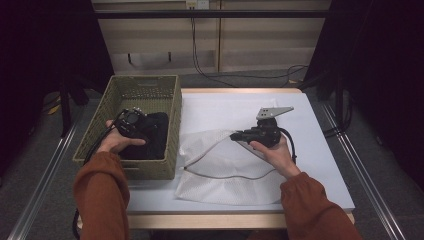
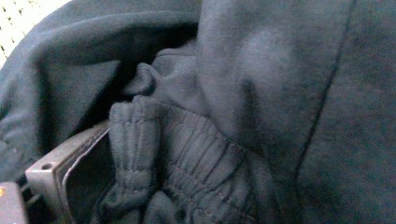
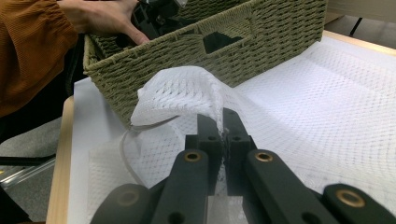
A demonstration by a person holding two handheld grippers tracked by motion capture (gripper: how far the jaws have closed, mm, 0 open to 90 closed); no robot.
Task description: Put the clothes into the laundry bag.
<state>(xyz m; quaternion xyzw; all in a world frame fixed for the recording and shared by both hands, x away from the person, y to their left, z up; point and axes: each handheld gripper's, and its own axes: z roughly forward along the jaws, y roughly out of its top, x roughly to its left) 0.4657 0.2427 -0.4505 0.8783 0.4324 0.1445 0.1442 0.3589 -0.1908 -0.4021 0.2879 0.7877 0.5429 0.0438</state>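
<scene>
A white counter [image 1: 320, 150] carries a wicker basket [image 1: 172, 130]. Right gripper [image 3: 223, 122] jaws pinch the mesh bag [image 1: 225, 185]; left gripper [image 1: 132, 121] sits on dark cloth [image 2: 261, 70], jaw state unclear.

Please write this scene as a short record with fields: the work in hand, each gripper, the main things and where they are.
work in hand: dark clothing and a white mesh bag, handled with two grippers
left gripper: down in the woven basket, against the dark garment; whether its jaws are open or shut cannot be told
right gripper: jaws shut on the edge of the mesh bag, lifting it off the table
mesh bag position: spread on the white table, right of the basket
basket position: at the table's left edge
</scene>
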